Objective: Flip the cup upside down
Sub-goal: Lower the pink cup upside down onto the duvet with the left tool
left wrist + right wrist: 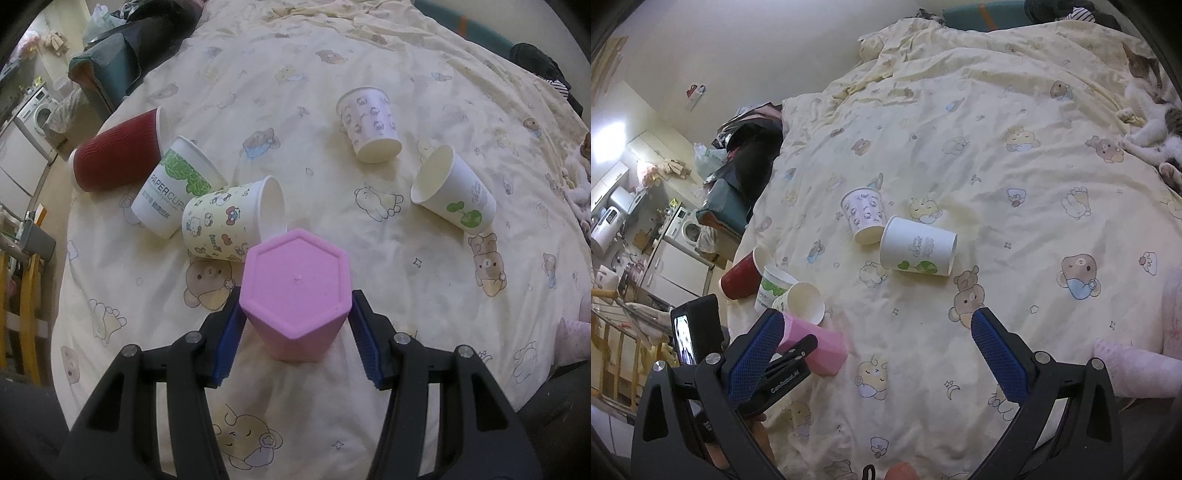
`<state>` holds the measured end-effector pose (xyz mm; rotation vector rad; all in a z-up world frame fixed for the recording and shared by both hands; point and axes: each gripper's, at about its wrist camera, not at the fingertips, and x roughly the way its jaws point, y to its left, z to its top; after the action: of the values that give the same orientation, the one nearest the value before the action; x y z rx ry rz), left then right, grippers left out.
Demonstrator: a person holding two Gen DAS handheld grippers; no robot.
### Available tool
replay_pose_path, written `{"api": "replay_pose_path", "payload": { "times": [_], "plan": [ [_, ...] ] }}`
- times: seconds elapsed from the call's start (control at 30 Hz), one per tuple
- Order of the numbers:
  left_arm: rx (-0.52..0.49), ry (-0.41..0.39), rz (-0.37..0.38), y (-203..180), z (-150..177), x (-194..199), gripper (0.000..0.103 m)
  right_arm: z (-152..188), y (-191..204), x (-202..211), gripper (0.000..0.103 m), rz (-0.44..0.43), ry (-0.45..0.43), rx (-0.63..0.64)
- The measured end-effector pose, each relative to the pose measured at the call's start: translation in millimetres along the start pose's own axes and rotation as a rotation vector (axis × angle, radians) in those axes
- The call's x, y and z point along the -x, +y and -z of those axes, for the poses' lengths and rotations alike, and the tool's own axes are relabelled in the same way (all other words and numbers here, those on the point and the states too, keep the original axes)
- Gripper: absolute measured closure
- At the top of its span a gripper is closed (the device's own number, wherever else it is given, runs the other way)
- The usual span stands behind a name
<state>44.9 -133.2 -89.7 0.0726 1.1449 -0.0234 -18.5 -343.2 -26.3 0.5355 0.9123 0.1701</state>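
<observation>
On the bed [424, 66], my pink cup [295, 291] already stands base-up, so the flip looks done, with my left tool [295, 332] spread either side of it without pinching and my right tool [882, 354] open, empty.

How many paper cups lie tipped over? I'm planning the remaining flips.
5. Left cluster: red ribbed cup, leaf-print cup, cartoon cup. Right: purple-print cup and sprout-print cup. The pink hexagonal cup already stands inverted.
</observation>
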Motion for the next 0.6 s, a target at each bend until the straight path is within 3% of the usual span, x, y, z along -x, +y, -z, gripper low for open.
{"api": "replay_pose_path", "payload": {
  "times": [0.23,0.37,0.6],
  "plan": [
    [0.006,0.006,0.002,-1.1,-0.7,0.3,0.049,1.5,3.9,-1.7,0.0,0.021,0.001,0.022],
    [-0.019,-0.004,-0.014,-2.9,0.7,2.5,0.023,1.4,4.0,-3.7,0.0,0.026,0.006,0.022],
    [-0.02,-0.011,0.002,0.3,3.5,8.4,0.021,2.9,7.1,-5.8,0.0,0.027,0.013,0.037]
  ]
}}
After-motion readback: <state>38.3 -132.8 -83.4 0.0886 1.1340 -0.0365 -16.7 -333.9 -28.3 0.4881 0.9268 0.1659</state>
